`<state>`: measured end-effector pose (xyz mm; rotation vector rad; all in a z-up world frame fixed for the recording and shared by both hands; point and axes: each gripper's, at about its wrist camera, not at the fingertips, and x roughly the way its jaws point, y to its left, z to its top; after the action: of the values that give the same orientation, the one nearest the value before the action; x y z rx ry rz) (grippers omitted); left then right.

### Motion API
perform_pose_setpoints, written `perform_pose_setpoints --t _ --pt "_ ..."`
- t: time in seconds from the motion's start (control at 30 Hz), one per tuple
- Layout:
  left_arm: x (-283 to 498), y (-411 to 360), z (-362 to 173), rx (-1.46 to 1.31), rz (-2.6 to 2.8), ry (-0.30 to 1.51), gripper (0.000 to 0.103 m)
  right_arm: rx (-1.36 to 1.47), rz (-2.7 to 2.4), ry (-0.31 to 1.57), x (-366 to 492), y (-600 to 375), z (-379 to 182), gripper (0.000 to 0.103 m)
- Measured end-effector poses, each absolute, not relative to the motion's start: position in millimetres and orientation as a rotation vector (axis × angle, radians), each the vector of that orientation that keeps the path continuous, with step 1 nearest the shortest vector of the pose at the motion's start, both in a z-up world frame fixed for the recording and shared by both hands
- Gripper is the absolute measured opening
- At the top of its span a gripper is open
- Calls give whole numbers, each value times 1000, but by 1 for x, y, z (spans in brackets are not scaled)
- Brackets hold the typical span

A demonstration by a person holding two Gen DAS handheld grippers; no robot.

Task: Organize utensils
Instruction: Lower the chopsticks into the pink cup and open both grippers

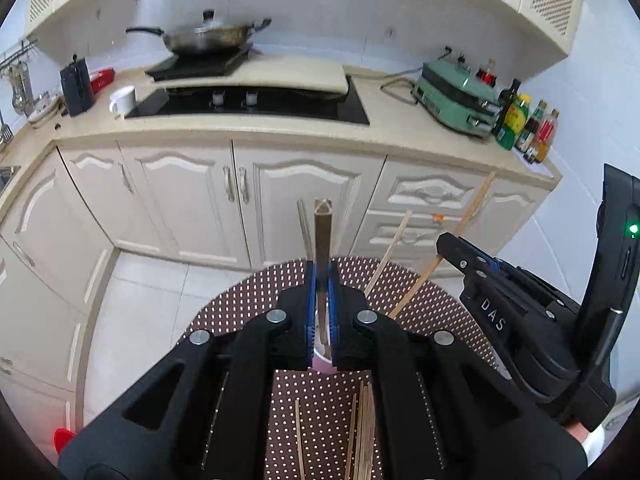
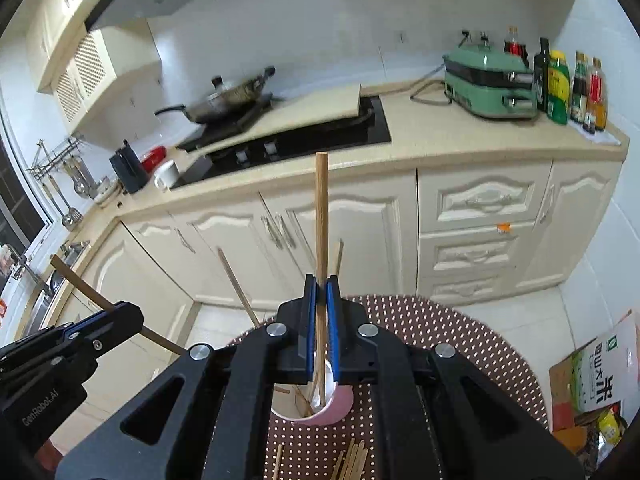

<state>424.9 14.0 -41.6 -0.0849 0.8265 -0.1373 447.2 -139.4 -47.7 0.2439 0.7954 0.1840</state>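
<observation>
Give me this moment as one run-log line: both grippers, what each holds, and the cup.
left gripper: shut on dark flat chopstick | right gripper: shut on light round wooden chopstick | pink cup: under both

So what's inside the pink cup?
A few wooden chopsticks stand leaning inside the pink cup. The right gripper covers part of the opening, so the bottom and exact count stay hidden.

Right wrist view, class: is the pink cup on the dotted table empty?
No. The pink cup already has several chopsticks standing inside it, below the one that the right gripper grips.
</observation>
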Motion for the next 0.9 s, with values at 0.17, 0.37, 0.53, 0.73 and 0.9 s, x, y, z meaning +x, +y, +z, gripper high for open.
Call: perform_pose_setpoints --t 0.17,0.37,0.53,0.73,0.9 --pt "435 10 -66 -78 -136 884 6 247 186 844 452 -135 -66 4" --pt "448 12 -89 -98 -132 935 6 243 189 893 454 -131 -81 4" --pt "455 17 -104 -118 -127 950 6 243 186 935 456 -131 -94 4" --pt "462 18 -112 -120 -128 923 6 252 183 980 461 -131 -108 5" --pt "469 20 -123 -136 -122 931 7 249 194 1005 466 -127 -113 6"
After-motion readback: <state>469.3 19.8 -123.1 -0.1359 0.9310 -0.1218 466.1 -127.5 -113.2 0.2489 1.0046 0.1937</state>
